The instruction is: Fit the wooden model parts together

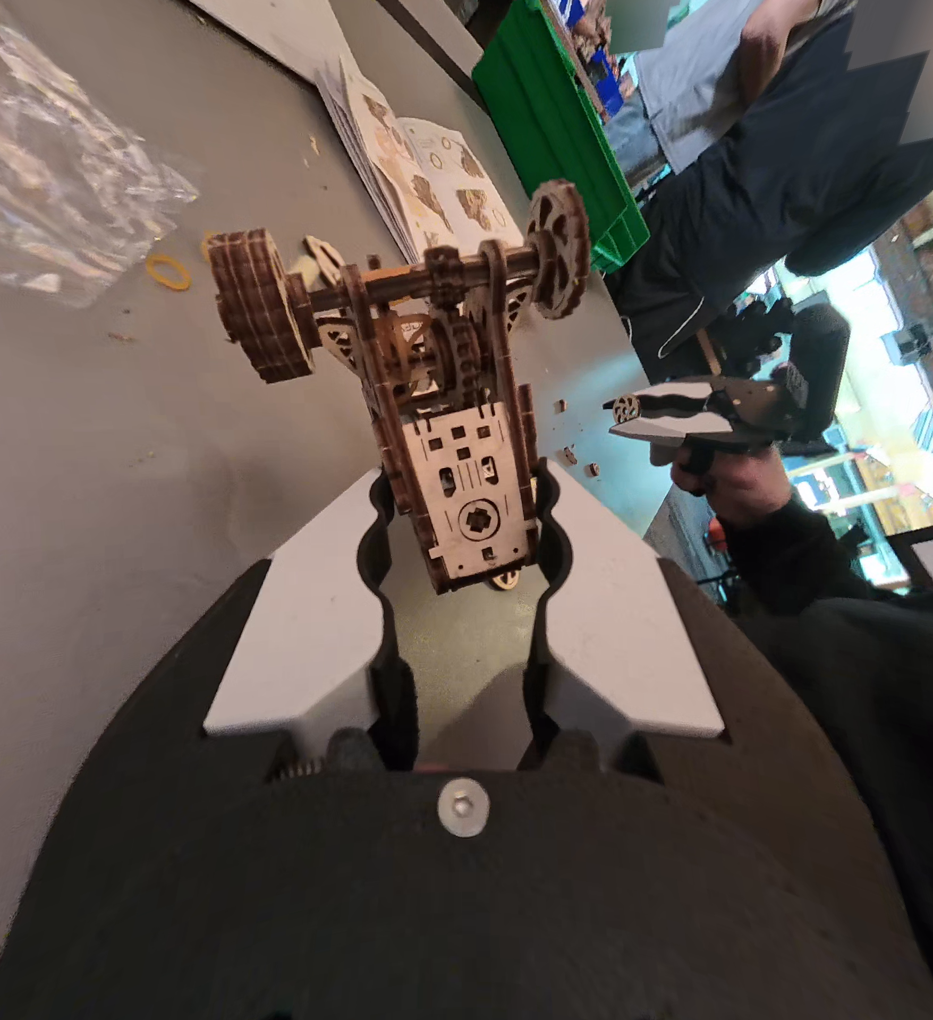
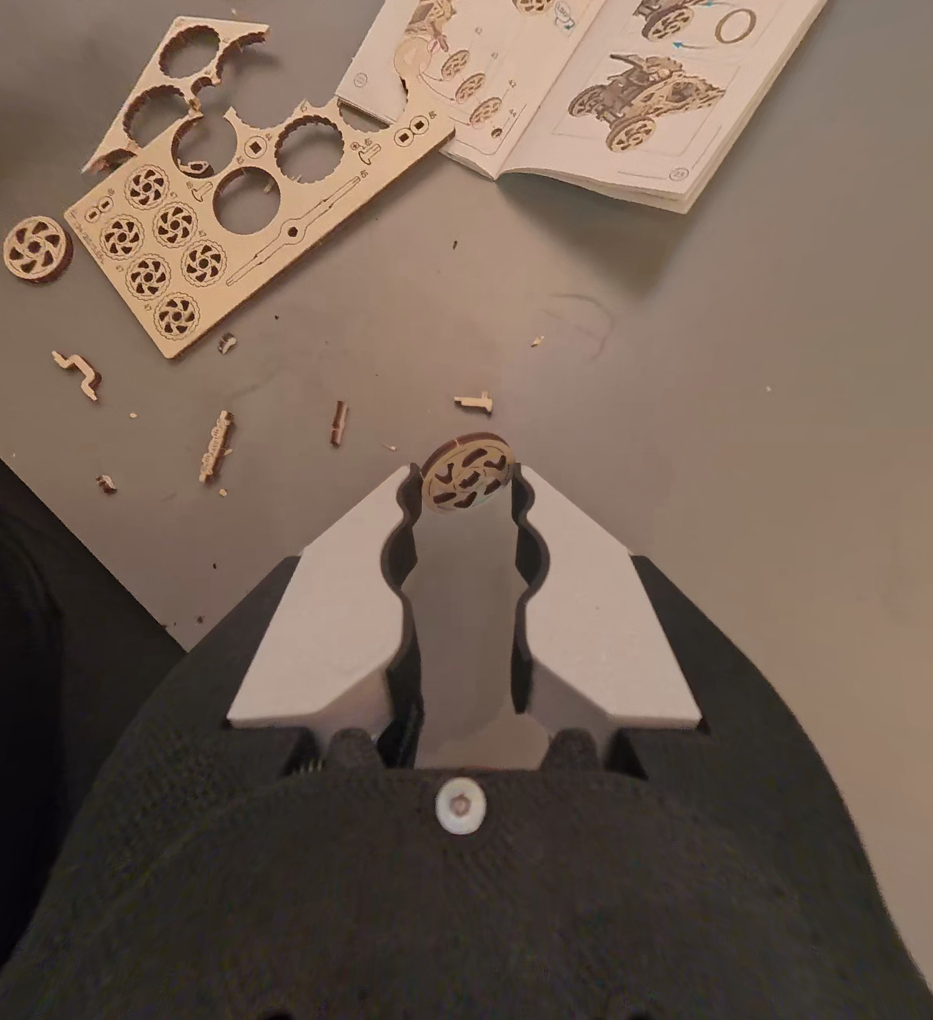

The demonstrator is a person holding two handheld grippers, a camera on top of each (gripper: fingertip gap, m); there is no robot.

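In the left wrist view my left gripper (image 1: 461,485) is shut on the body of a wooden model car (image 1: 453,480) and holds it above the grey table (image 1: 122,441). The car's axle carries a thick wheel (image 1: 260,306) on the left and a thin wheel (image 1: 558,248) on the right. My right gripper (image 2: 464,469) is shut on a small wooden wheel disc (image 2: 467,474) and holds it above the table. That gripper also shows in the left wrist view (image 1: 619,416), to the right of the car and apart from it, with the disc (image 1: 627,408) at its tips.
A wooden parts sheet (image 2: 243,221) with several uncut wheels lies at the far left, a loose wheel (image 2: 38,249) beside it. An open instruction booklet (image 2: 591,94) lies farther back. Small wooden scraps (image 2: 216,447) dot the table. A green crate (image 1: 558,127), clear plastic bag (image 1: 50,182) and rubber band (image 1: 169,272) lie beyond. The left gripper's tips are roughly 30 centimeters from the right gripper's.
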